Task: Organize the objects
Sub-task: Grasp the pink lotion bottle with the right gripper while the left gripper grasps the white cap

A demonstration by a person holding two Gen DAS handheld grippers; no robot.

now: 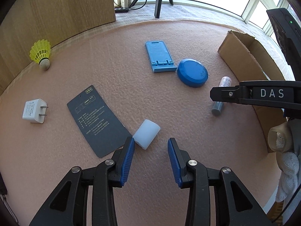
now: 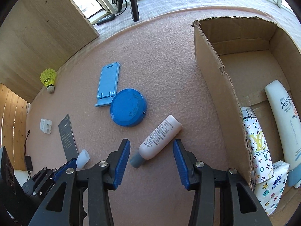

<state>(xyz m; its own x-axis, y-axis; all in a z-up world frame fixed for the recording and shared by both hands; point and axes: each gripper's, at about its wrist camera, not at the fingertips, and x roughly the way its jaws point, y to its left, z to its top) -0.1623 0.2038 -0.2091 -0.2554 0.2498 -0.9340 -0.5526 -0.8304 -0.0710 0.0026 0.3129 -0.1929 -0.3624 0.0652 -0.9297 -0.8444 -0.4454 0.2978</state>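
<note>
Tongs both spread, empty: my left tongs (image 1: 151, 144) beside cap (image 1: 146, 136), right tongs (image 2: 151, 148) straddling bottle (image 2: 160, 137); round bottle may roll, squirt sideways.

card text (image 1: 90, 120) illegible, bottle (image 1: 219, 101) partly hidden — perhaps

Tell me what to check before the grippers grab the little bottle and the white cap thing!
1. Right hand-held gripper open: ok.
2. Small bottle between its fingers: ok, lying at a slant, pads not touching.
3. Left hand-held gripper open: ok.
4. White cap centred in the left one: not ok, it sits by the left finger.
5. Cap clear of the dark card: cannot tell, they look very close.
6. Room in the cardboard box: ok, bare floor at its far end.
</note>
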